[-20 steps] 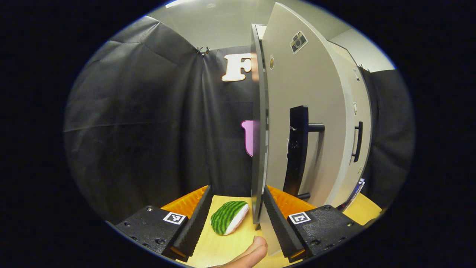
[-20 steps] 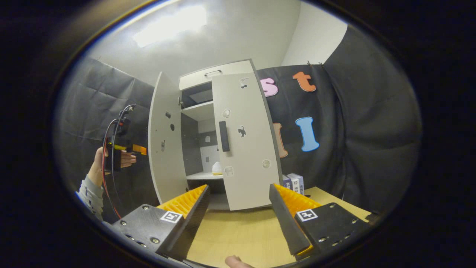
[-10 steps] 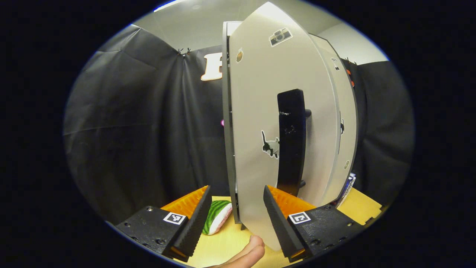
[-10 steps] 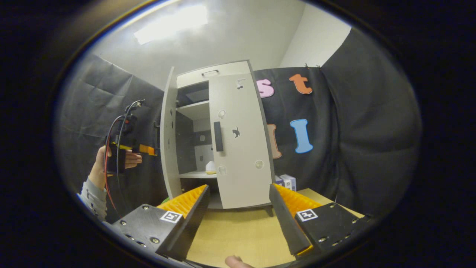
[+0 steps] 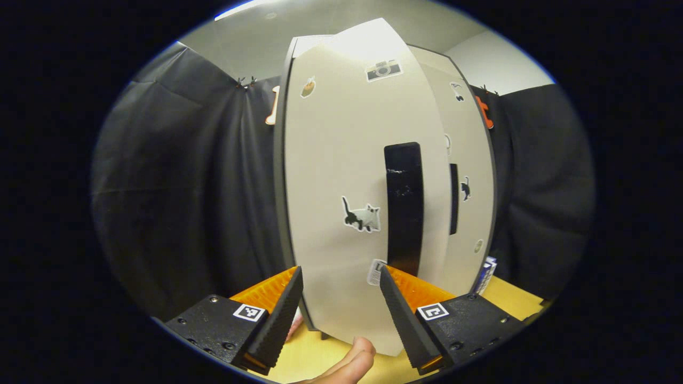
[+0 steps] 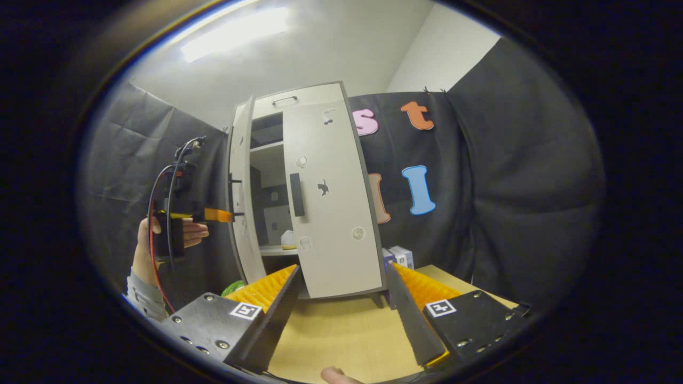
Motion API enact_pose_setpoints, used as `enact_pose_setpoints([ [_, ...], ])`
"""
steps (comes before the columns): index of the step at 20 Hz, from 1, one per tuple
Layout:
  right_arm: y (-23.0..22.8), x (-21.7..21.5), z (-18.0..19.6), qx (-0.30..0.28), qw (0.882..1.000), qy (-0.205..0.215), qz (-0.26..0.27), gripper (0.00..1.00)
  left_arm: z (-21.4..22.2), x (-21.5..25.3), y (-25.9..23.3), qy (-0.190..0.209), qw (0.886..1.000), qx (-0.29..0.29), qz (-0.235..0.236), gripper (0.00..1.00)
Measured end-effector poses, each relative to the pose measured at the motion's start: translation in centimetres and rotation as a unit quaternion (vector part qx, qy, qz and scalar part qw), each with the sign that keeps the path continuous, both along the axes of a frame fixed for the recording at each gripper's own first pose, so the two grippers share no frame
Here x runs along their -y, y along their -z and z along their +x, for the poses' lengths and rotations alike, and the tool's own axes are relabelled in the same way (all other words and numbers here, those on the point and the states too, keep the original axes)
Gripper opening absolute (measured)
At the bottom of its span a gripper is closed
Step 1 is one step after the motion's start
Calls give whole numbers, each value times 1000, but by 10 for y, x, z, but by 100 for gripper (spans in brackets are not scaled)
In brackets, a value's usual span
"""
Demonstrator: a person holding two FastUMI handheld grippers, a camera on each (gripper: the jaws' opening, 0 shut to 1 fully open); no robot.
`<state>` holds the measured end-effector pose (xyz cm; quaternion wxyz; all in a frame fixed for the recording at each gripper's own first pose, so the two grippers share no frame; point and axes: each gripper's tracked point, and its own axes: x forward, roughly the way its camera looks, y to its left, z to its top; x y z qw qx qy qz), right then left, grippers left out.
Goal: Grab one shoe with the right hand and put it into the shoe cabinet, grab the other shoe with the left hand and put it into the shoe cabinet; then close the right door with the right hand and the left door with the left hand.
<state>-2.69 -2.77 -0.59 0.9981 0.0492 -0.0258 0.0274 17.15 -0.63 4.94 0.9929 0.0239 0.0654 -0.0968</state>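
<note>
The pale shoe cabinet's left door (image 5: 336,160) stands broad in the left gripper view, with its black handle (image 5: 403,208) right of centre. My left gripper (image 5: 341,312) is open, its fingers low against the door's front. In the right gripper view the left door (image 6: 241,202) stands ajar, and the left gripper (image 6: 227,215), held by a hand (image 6: 143,250), reaches its outer face. The right door (image 6: 331,213) lies flat against the cabinet. A small pale object (image 6: 288,241) sits on a shelf inside, too small to name. My right gripper (image 6: 341,309) hangs open over the table, holding nothing.
A green striped object (image 6: 230,288) lies on the wooden table (image 6: 341,336) at the foot of the left door. Two small boxes (image 6: 397,257) stand to the right of the cabinet. A thumb (image 5: 352,360) shows below the left gripper's fingers. Black cloth surrounds the booth.
The left door has swung toward the cabinet with the left gripper against it, narrowing the gap. It now hides most of the green striped object in the left gripper view. The right gripper hardly moved.
</note>
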Motion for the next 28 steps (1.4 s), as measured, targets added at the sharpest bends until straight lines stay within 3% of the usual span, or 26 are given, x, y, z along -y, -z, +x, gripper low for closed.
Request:
enact_pose_setpoints([
  [3, -5, -10, 0, 6, 1000, -7, -8, 96, -12, 17, 7, 17, 1000, -17, 5, 96],
  [7, -4, -13, -3, 9, 1000, -11, -18, 94, -19, 14, -2, 1, 999, 20, 39, 94],
  [25, -22, -16, -20, 40, 999, 2, -23, 96, -200, -24, -4, 4, 998, 61, -5, 94],
  [28, -22, -21, -20, 43, 999, -1, -26, 96, -226, -21, 6, 23, 998, 58, -14, 96],
])
